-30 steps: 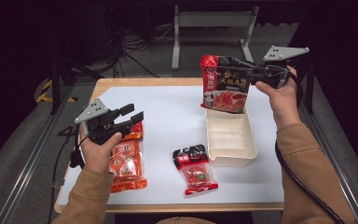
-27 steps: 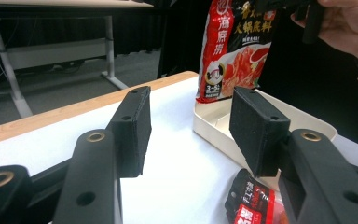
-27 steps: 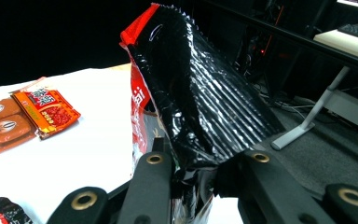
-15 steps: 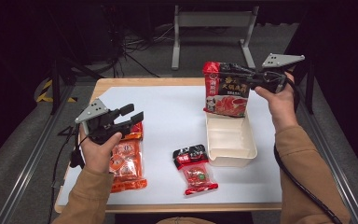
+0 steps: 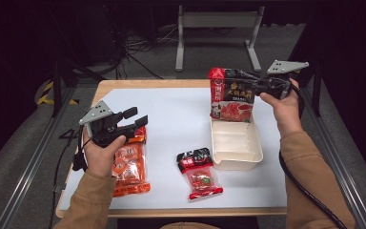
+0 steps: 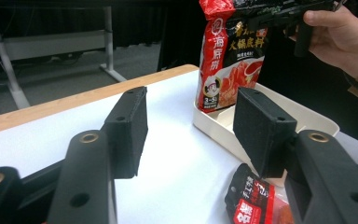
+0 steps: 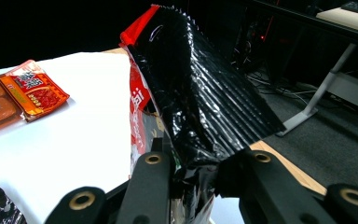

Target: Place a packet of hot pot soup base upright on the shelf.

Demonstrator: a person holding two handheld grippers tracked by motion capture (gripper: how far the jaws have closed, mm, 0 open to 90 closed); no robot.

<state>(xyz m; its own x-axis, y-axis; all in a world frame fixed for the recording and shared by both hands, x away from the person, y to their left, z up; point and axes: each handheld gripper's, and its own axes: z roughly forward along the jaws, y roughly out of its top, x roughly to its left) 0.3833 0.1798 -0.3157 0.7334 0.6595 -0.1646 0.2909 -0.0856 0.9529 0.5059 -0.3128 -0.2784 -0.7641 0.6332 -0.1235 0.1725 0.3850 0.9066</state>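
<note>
My right gripper [image 5: 249, 87] [image 7: 196, 172] is shut on the top edge of a red and black sauce pouch [image 5: 230, 101] [image 7: 200, 93]. The pouch hangs upright, its lower edge at the far end of a cream tray [image 5: 236, 157] [image 6: 307, 116]. At the left, my left gripper [image 5: 138, 116] [image 6: 193, 126] hovers open above an orange snack packet [image 5: 129, 168]. Its jaws have just been opening, and nothing is between them. It points toward the pouch [image 6: 223, 60] and the tray.
A small red and black packet [image 5: 198, 171] [image 6: 256, 200] lies on the white sheet just left of the tray. The orange packet [image 7: 32, 91] lies near the table's left edge. Dark floor, cables and a metal stand sit beyond the table.
My right gripper has sunk with the pouch, bringing its lower edge down to the tray's far end. The left hand has stayed in place.
</note>
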